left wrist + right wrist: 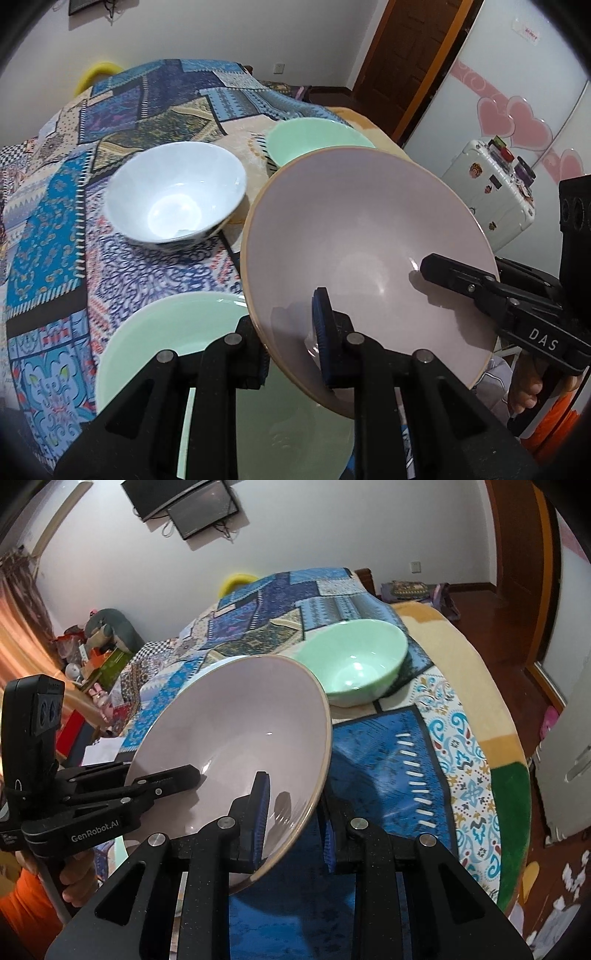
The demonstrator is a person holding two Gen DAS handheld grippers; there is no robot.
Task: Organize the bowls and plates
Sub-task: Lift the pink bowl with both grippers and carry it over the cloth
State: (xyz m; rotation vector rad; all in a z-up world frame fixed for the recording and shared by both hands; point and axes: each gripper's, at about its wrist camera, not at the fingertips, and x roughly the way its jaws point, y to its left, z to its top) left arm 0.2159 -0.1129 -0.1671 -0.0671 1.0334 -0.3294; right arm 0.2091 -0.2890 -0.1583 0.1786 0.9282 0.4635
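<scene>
A large pale pink plate hangs tilted above the patterned cloth, held by both grippers. My left gripper is shut on its near left rim, one blue pad on the inside. On the opposite side, my right gripper is shut on the rim. In the right wrist view the pink plate is clamped by my right gripper, with my left gripper across it. Under the plate lies a light green plate. A white bowl and a green bowl stand farther back.
The dishes rest on a blue patchwork cloth over a beige blanket whose edge drops off at the right. A white suitcase and a wardrobe with pink hearts stand right. A person's hand holds the left gripper's handle.
</scene>
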